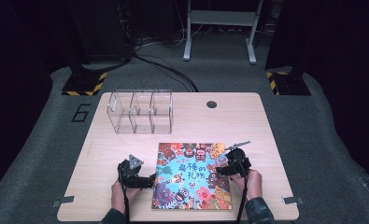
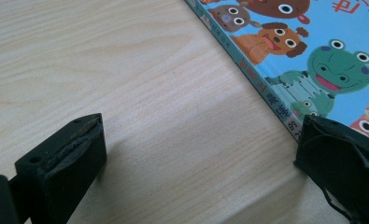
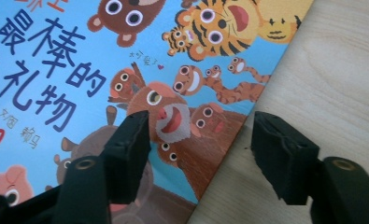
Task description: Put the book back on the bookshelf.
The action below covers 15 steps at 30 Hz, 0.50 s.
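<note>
While the colourful animal-covered picture book point(image 1: 192, 176) lies flat on the pale wooden table point(image 1: 247, 121) (nothing lifted yet), my left gripper point(image 2: 196, 154) and right gripper point(image 3: 201, 140) gape, straddling its opposite edges.

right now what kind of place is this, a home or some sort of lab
Most likely a lab or recording studio, not a home: a lone wooden table on grey carpet, black-and-yellow hazard-striped stand bases, cables across the floor, dark surroundings.
</note>
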Motion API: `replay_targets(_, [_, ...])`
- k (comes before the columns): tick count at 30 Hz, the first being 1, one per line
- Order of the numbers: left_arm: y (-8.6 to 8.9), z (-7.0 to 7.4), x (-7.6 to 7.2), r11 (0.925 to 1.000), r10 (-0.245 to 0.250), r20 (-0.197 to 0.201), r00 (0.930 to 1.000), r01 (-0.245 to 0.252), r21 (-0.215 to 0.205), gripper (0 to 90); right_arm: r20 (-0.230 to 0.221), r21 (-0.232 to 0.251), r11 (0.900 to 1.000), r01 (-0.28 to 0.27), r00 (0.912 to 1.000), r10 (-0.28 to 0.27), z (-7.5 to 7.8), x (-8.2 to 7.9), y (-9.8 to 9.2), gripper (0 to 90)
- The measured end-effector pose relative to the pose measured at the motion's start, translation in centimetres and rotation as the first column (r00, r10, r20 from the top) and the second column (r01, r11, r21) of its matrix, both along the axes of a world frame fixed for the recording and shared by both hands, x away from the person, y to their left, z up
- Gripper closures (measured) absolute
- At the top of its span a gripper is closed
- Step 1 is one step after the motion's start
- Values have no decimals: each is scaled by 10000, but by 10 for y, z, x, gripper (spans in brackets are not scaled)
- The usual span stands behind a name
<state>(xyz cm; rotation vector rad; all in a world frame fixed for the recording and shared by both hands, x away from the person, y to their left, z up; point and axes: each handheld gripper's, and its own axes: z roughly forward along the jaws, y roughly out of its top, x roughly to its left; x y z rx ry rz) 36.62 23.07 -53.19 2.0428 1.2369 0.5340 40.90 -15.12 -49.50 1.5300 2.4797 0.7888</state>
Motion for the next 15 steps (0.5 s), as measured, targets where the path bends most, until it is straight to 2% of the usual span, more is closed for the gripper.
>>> replay_targets(1, [0,0,0,10000,-4,-25,10000,4,20,16,191,-39,9999,-122,9997,122,-1,1,0,397])
replay_targets(4, [0,0,0,10000,-8,-29,10000,8,30,18,142,-54,9999,-136,9998,137,0,2,0,405])
replay_targets(9, [0,0,0,10000,-33,-21,10000,33,39,22,11,-41,10000,-52,10000,52,-1,4,0,395])
replay_targets(11, [0,0,0,10000,-35,-19,10000,35,38,23,-309,143,9998,121,9995,-116,0,4,0,390])
replay_targets(14, [0,0,0,10000,-33,-17,10000,33,37,23,-258,210,9998,-66,9996,71,-1,6,-3,382])
replay_targets(15, [0,0,0,10000,-32,-16,10000,32,36,23,-297,209,9998,47,9996,-41,-1,6,-2,377])
